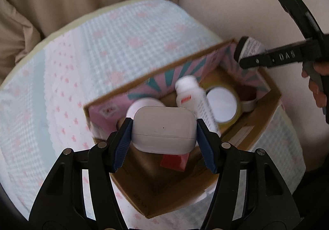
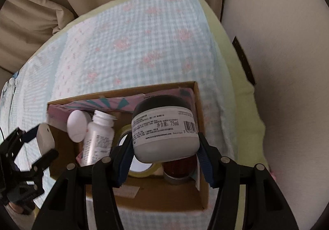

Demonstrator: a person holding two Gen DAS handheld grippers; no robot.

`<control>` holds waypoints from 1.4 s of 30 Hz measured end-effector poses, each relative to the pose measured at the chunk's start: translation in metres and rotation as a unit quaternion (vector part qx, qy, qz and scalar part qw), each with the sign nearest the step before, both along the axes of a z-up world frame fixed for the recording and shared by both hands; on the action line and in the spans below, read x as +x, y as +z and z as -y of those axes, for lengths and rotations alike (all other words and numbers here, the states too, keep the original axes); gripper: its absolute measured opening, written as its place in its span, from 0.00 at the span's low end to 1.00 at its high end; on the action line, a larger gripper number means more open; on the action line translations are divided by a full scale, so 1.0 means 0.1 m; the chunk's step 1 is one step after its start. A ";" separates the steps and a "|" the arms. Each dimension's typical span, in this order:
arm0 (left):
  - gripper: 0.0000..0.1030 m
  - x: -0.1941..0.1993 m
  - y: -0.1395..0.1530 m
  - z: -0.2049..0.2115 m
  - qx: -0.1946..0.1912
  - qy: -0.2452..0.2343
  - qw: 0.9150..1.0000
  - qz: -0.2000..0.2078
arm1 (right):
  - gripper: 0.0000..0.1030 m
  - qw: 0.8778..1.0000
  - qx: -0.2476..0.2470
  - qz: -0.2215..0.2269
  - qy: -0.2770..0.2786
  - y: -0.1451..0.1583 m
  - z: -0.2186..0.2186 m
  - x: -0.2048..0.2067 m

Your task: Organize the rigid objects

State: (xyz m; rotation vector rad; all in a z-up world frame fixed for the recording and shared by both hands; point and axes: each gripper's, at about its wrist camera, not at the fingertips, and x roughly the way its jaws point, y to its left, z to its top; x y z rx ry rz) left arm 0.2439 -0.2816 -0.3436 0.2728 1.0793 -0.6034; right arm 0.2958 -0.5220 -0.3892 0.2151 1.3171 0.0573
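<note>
Earbud case (image 1: 163,129), white and rounded, clamped in left gripper (image 1: 163,133) above cardboard box (image 1: 265,106); grey, black-lidded jar (image 2: 165,133) clamped in right gripper (image 2: 165,152). One white bottle (image 1: 193,96), one tape roll (image 1: 223,104) inside.

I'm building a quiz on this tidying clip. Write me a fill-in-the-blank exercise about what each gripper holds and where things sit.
1. The left gripper is shut on a white rounded plastic ____ case.
2. The right gripper clamps a grey round jar with a ____ lid.
3. Both grippers hover over an open ____ box.
4. In the box, a white plastic bottle lies beside a roll of clear ____.

Missing words: earbud; black; cardboard; tape
</note>
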 end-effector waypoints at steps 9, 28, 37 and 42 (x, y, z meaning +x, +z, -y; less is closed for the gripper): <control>0.56 -0.21 -0.20 -0.06 0.019 -0.004 0.999 -0.025 | 0.52 1.000 0.002 -0.014 -0.004 -0.25 -0.04 0.10; 1.00 -0.33 0.03 -0.20 0.026 -0.001 1.000 -0.002 | 1.00 0.999 0.001 0.025 -0.048 0.06 -0.13 0.04; 1.00 -0.43 0.24 -0.34 0.020 0.006 1.000 0.010 | 1.00 0.999 -0.014 0.033 -0.037 0.24 -0.32 -0.21; 1.00 -0.46 0.75 -0.52 -0.006 0.036 0.999 0.031 | 1.00 0.997 -0.018 0.062 -0.034 0.65 -0.47 -0.39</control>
